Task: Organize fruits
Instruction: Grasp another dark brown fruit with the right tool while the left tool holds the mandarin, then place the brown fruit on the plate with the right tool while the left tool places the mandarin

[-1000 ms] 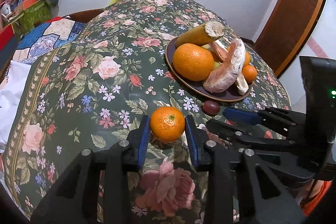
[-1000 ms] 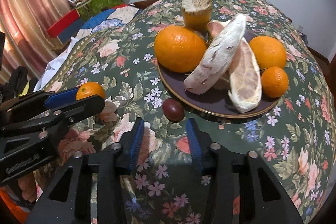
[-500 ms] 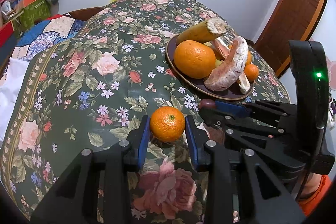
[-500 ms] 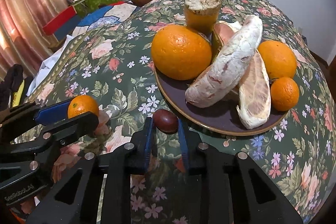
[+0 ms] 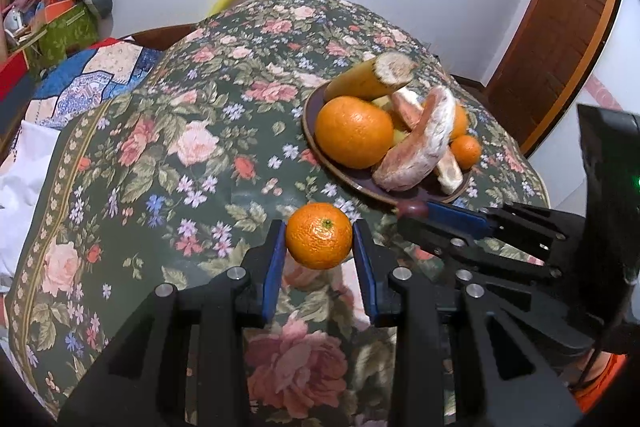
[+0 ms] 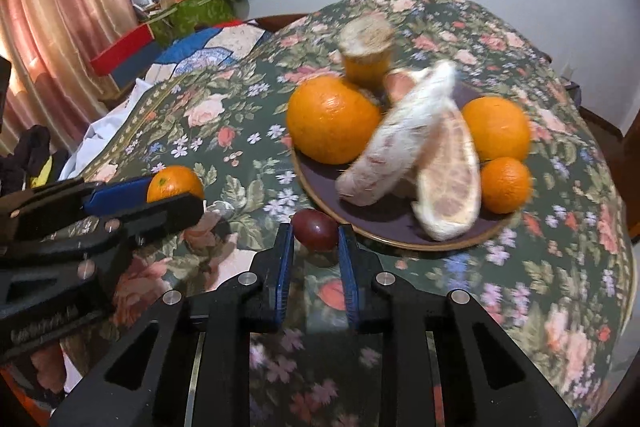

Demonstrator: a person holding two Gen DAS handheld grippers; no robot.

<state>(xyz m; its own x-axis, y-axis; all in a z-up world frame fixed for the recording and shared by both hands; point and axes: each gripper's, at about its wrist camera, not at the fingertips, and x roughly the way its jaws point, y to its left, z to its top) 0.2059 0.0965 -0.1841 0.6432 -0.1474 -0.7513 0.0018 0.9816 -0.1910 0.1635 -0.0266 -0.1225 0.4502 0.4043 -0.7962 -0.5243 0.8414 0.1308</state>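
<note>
Beside the plate (image 6: pixel 400 233) rim, right gripper (image 6: pixel 315 247) fingers clamp a plum (image 6: pixel 315 229).

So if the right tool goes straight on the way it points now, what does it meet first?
Most likely the near rim of the dark plate, just beyond the small dark red fruit that the right tool already grips. Depth is hard to judge here.

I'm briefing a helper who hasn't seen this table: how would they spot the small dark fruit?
Find the round dark plate piled with oranges on the floral tablecloth. Just off its near rim, the right gripper is shut on a small, glossy, dark red oval fruit. It is the only dark fruit; its neighbours are orange or pale.
</note>
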